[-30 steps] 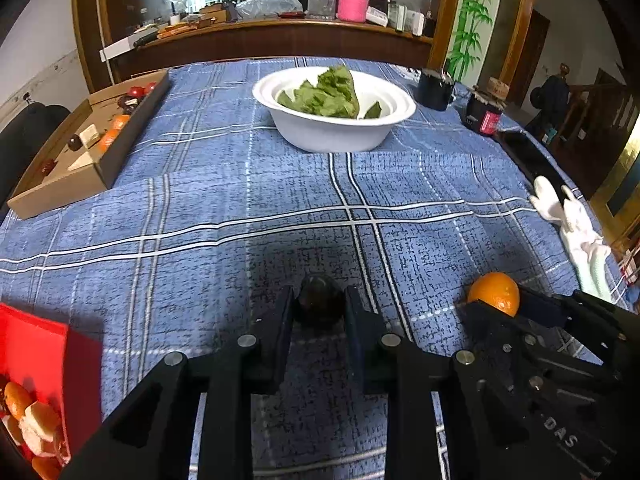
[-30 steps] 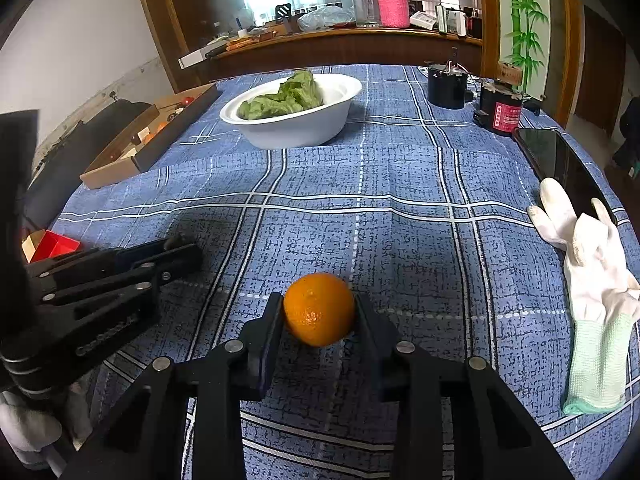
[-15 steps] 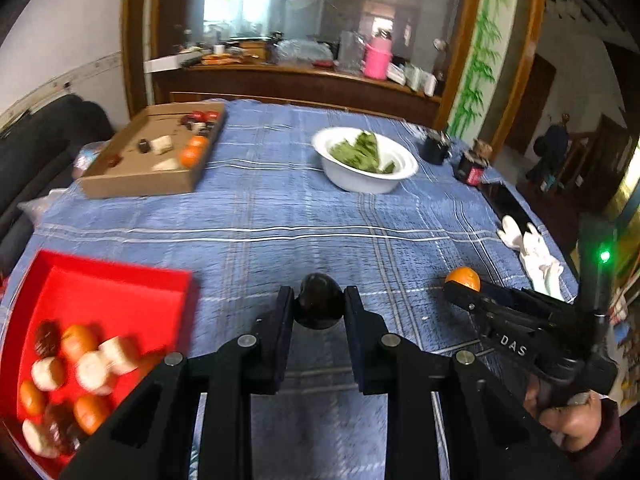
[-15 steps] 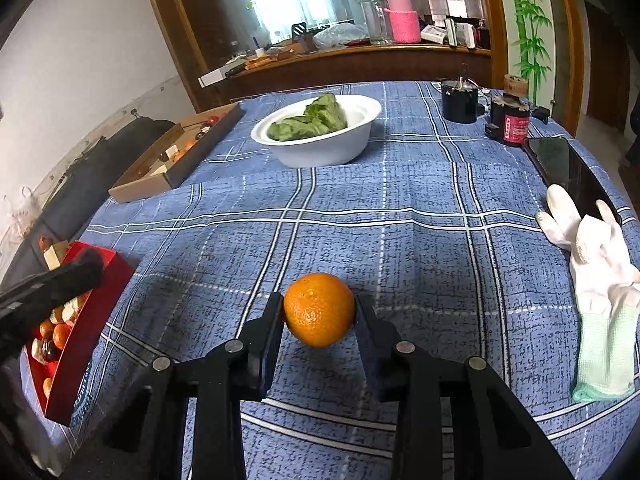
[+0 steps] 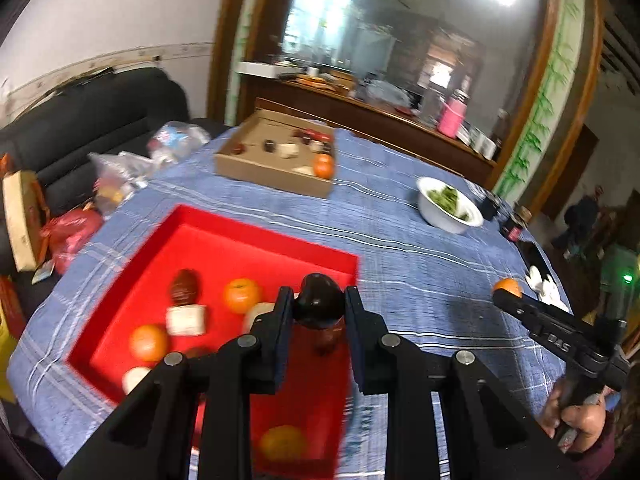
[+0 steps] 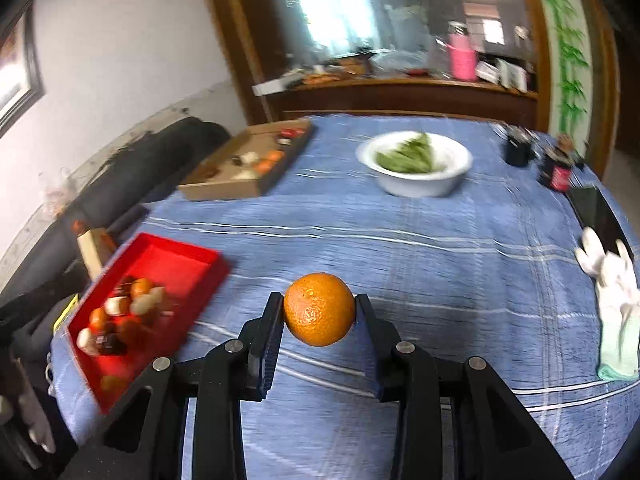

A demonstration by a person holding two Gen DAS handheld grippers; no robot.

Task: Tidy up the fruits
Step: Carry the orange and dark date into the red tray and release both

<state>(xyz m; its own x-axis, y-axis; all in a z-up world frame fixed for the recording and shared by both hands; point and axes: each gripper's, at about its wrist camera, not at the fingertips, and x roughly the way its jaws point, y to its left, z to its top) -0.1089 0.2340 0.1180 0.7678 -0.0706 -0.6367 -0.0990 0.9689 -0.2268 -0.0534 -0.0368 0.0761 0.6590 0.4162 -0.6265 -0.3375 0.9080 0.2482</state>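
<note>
My left gripper (image 5: 318,306) is shut on a small dark round fruit (image 5: 320,300) and hangs above the near right part of the red tray (image 5: 264,240). The tray holds several oranges (image 5: 241,295), dark fruits and pale pieces. My right gripper (image 6: 319,312) is shut on an orange (image 6: 319,309), raised over the blue checked tablecloth. From the right wrist the red tray (image 6: 172,264) lies low at the left. In the left wrist view the right gripper (image 5: 506,292) with its orange (image 5: 507,285) shows at the right, held by a hand (image 5: 576,424).
A cardboard box (image 5: 276,156) with more fruit sits at the far side. A white bowl of greens (image 6: 416,164) stands beyond the centre. White gloves (image 6: 612,284), a dark phone (image 6: 600,216) and two jars (image 6: 558,170) line the right edge. Bags (image 5: 120,176) lie beside a dark sofa.
Both grippers have lifted and swung left, each keeping its fruit. The left one now hangs over the red tray, which has come fully into view; the right one sees the tray closer.
</note>
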